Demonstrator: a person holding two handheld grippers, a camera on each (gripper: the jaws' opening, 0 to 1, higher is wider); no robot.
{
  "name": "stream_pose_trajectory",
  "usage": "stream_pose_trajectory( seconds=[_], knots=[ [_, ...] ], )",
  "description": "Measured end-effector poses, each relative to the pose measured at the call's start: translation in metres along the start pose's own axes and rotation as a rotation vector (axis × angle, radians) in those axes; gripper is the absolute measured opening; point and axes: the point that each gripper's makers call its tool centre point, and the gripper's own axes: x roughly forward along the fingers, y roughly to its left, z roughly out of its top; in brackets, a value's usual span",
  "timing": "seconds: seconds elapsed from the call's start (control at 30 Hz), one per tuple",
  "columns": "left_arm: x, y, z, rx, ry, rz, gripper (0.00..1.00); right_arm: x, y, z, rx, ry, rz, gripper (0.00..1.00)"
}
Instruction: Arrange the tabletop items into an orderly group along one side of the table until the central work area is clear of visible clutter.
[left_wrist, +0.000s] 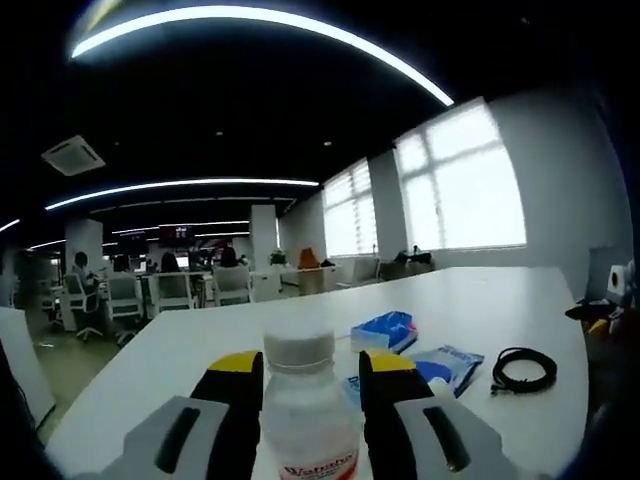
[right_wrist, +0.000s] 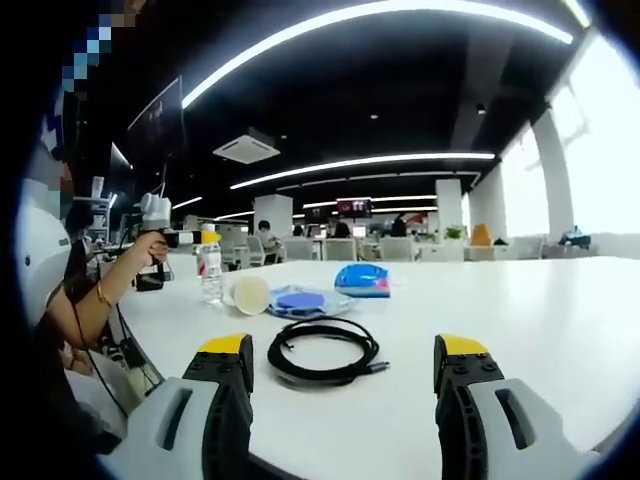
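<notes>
A clear plastic bottle (left_wrist: 303, 405) with a white cap and a red label stands between my left gripper's (left_wrist: 305, 362) yellow-tipped jaws, which are shut on it. Past it on the white table (left_wrist: 480, 300) lie a blue tissue pack (left_wrist: 385, 330), a blue and white packet (left_wrist: 447, 362) and a coiled black cable (left_wrist: 523, 370). In the right gripper view my right gripper (right_wrist: 345, 385) is open just above the table, and the cable (right_wrist: 322, 352) lies between and slightly ahead of its jaws. Farther off are the packet (right_wrist: 300, 300), the tissue pack (right_wrist: 362, 280), a pale round cup-like object (right_wrist: 250, 293) and the bottle (right_wrist: 210, 272).
A person's hand (right_wrist: 148, 250) holds the left gripper at the table's far left edge in the right gripper view. Office desks and chairs (left_wrist: 170, 290) stand beyond the table. Bright windows (left_wrist: 460, 185) line one wall. The near right part of the table (right_wrist: 560, 310) is bare.
</notes>
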Motion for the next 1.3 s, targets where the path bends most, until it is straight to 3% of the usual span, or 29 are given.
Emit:
stream_pose_trajectory(
  seconds=[0.1, 0.27, 0.67, 0.93, 1.3],
  knots=[
    [0.001, 0.001, 0.006, 0.004, -0.037, -0.002, 0.29, 0.001, 0.002, -0.004, 0.007, 0.007, 0.009, 0.71],
    [0.002, 0.002, 0.007, -0.012, -0.040, -0.009, 0.27, 0.001, 0.003, -0.005, 0.028, 0.005, 0.012, 0.71],
    [0.003, -0.011, 0.016, 0.056, -0.089, -0.070, 0.23, 0.001, -0.001, -0.001, 0.024, -0.008, 0.001, 0.71],
    [0.009, -0.014, 0.019, 0.100, -0.073, -0.075, 0.23, 0.001, -0.006, 0.004, 0.014, -0.018, -0.005, 0.71],
    [0.017, -0.002, 0.022, 0.048, -0.106, -0.049, 0.23, -0.002, -0.011, 0.010, 0.021, -0.034, -0.008, 0.71]
  ],
)
